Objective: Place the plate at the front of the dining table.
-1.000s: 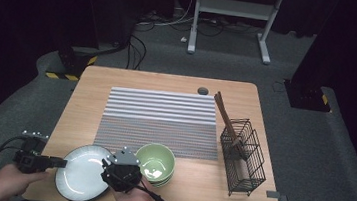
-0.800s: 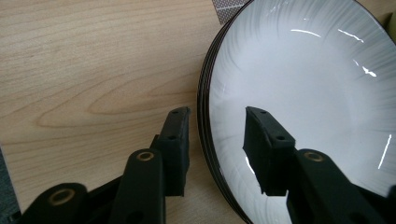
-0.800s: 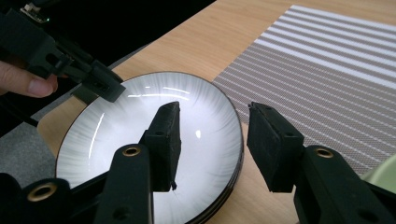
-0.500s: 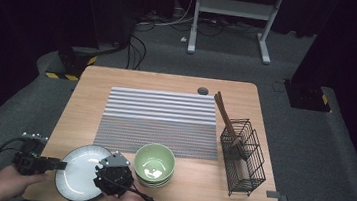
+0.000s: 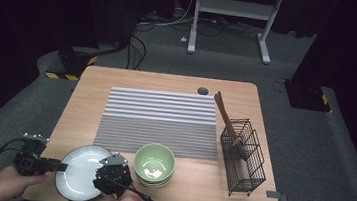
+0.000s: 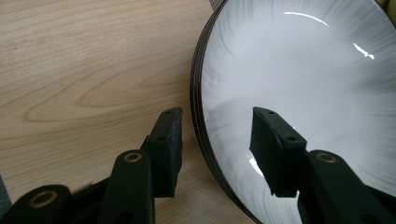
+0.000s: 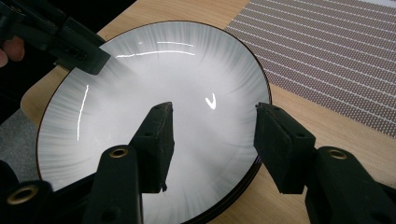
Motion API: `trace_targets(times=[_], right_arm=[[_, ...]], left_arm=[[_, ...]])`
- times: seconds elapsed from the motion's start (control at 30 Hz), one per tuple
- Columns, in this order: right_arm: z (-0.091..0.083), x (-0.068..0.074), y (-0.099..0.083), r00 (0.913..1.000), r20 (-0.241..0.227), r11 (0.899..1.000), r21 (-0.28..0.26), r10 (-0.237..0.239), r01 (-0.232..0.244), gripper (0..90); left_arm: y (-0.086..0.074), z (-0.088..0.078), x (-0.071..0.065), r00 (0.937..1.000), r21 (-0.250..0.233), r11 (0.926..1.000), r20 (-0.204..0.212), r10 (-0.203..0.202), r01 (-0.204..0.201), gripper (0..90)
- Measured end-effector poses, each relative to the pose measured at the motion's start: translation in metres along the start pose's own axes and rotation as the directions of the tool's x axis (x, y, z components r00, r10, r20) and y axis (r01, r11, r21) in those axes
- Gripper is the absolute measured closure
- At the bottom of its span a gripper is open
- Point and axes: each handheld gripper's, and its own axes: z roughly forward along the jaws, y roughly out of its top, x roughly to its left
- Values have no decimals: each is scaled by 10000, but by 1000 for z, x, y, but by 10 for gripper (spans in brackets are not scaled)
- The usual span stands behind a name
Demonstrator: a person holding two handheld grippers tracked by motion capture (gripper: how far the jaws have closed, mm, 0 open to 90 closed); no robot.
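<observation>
A white plate with a dark rim (image 5: 79, 166) lies at the table's near left corner; several rims show at its edge, so it looks like a stack. My left gripper (image 5: 62, 167) reaches it from the left. In the left gripper view its jaws (image 6: 219, 144) straddle the plate's (image 6: 303, 79) rim with gaps on both sides. My right gripper (image 5: 108, 177) sits at the plate's right edge. In the right gripper view one jaw (image 7: 215, 140) hangs over the plate (image 7: 163, 70) and one outside its rim. Both pairs of jaws have just been opening and stand open.
Stacked green bowls (image 5: 154, 164) stand just right of the plate. A striped placemat (image 5: 159, 121) covers the table's middle. A black wire basket (image 5: 243, 155) with wooden utensils (image 5: 225, 115) stands at the right. The table's near edge is close to both hands.
My right gripper has sunk a little and shifted left over the plate's right edge. The left hand has kept its place.
</observation>
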Motion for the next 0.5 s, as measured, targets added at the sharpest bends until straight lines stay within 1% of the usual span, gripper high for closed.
trace_targets(times=[0.07,0.1,0.2,0.3,0.37,0.4,0.47,0.5], right_arm=[[1,0,0,10000,10,10000,55,-4,4,468],[2,0,0,10000,-16,9999,103,34,-34,465],[4,-1,-2,10000,-15,9998,199,80,-80,460],[6,-4,-4,9996,-28,9991,307,290,-289,456],[7,-4,-4,9995,-38,9990,319,311,-309,456],[8,-5,-4,9992,-73,9986,353,400,-397,456],[9,-6,-4,9992,-72,9984,407,389,-386,455],[9,-6,-4,9991,-67,9983,421,414,-411,454]], left_arm=[[0,1,0,10000,37,10000,33,-46,46,537],[0,1,0,10000,77,10000,-9,14,-14,538],[0,2,-1,10000,78,10000,6,20,-20,538],[0,2,-2,10000,18,10000,1,34,-34,533],[0,3,-2,10000,5,10000,2,16,-16,532],[0,3,-3,10000,17,10000,28,-22,22,533],[-1,3,-2,10000,24,10000,2,13,-13,535],[-2,4,-3,10000,15,10000,37,-56,56,540]])
